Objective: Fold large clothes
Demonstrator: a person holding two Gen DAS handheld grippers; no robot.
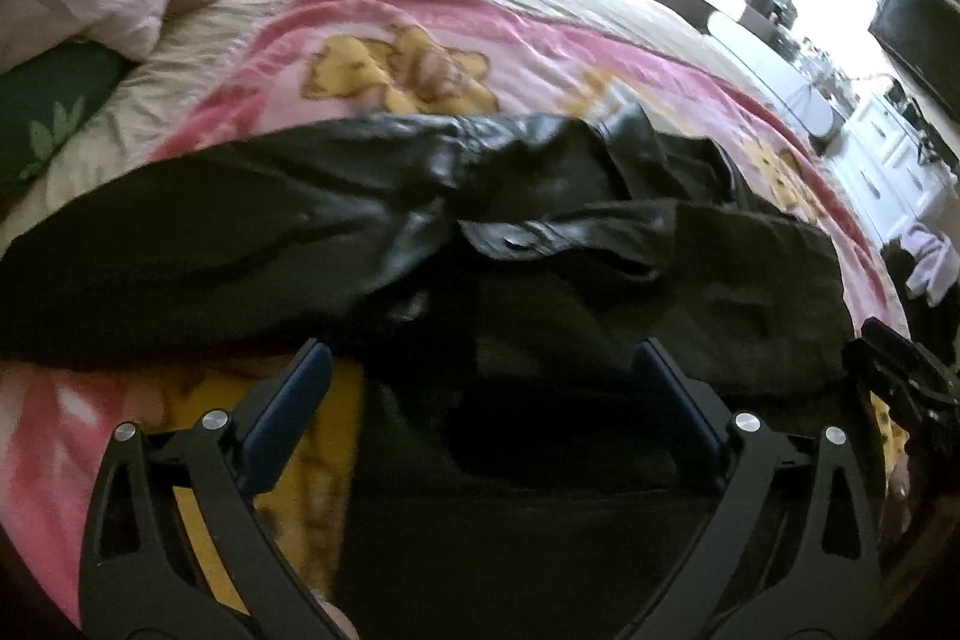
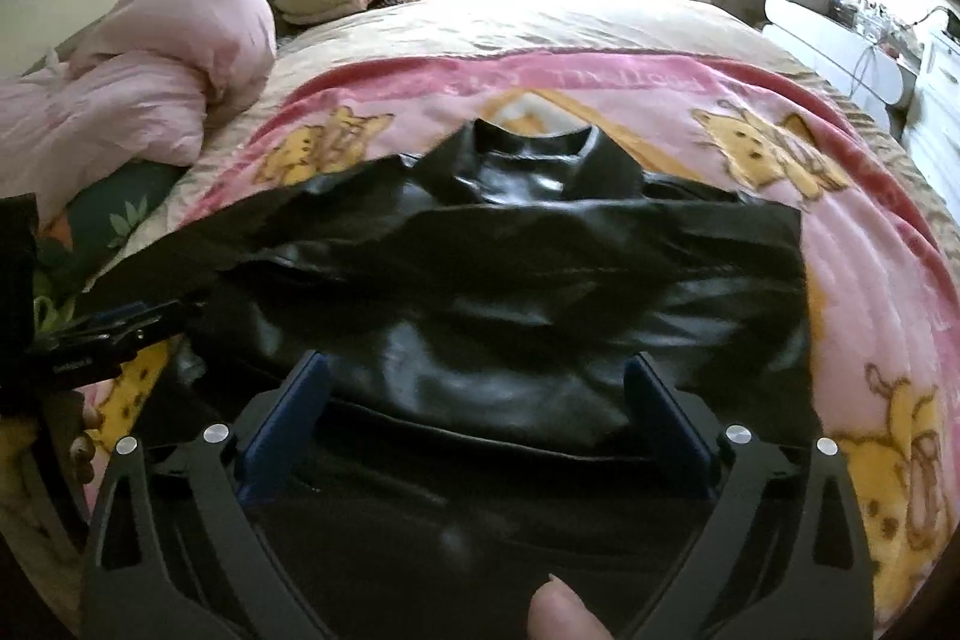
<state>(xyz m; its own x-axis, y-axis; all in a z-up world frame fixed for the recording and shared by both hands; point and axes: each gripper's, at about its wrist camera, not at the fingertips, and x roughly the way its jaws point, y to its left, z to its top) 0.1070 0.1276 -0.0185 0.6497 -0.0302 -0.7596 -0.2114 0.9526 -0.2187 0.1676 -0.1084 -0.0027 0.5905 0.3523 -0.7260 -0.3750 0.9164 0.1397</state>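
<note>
Fold partly made: the black leather jacket lies on the pink cartoon blanket with sleeves drawn in over the body, collar on the far side, surface bunched. You have the lengthwise fold and smoothing left, by my read. Your right claw is spread wide, nothing gripped, the jacket's near hem directly under and ahead of it. Your left claw is also wide, empty, straddling the near edge, jacket bulk ahead.

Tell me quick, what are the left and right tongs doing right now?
Left tongs: open, holding nothing, over the black jacket.
Right tongs: open, holding nothing, over the same jacket.
</note>
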